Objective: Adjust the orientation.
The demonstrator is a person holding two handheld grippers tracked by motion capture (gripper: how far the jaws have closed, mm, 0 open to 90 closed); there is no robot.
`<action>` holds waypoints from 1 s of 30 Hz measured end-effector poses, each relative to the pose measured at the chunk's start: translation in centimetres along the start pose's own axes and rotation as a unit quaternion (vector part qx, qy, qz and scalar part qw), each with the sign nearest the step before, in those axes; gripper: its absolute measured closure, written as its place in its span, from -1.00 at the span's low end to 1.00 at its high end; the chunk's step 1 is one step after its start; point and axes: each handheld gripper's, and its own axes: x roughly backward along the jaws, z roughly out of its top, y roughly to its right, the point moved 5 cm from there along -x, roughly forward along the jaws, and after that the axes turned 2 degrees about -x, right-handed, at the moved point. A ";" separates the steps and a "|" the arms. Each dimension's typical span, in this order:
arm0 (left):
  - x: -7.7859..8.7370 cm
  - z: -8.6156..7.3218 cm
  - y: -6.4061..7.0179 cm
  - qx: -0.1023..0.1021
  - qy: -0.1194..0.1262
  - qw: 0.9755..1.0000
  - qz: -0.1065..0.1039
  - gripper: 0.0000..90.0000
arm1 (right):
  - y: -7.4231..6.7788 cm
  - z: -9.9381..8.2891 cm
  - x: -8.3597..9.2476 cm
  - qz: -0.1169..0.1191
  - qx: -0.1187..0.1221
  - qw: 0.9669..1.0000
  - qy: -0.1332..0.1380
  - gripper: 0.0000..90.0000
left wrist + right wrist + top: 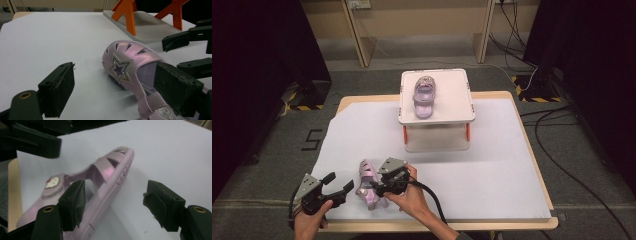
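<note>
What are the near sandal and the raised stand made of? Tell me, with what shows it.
Near sandal: looks like soft synthetic leather or vinyl with a pearly lilac sheen, glittery star appliqué and stitched edges; the ridged sole looks like moulded rubber or foam.

Raised stand: the white tray top, smooth with rounded rims, suggests plastic; its orange legs also look like plastic, matte and uniformly coloured.

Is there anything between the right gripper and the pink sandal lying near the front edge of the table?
Nothing visible is. The right gripper is open right at the pink sandal, one jaw over its opening, the other clear of the sole. The left gripper, also open, waits beside it.
</note>
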 end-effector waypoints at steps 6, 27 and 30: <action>-0.1 -0.1 -0.1 0.000 -0.004 1.000 0.000 -0.63 | 0.4 -0.2 0.1 0.000 -0.002 1.000 -0.007 -0.20; 0.0 -0.1 -0.1 0.001 -0.001 1.000 0.001 -0.63 | 4.9 -1.0 2.4 -0.031 -0.009 0.999 -0.037 0.01; 0.0 -0.1 0.0 -0.001 -0.003 1.000 0.000 -0.63 | 5.2 -1.0 3.8 -0.025 -0.022 0.999 -0.021 -0.07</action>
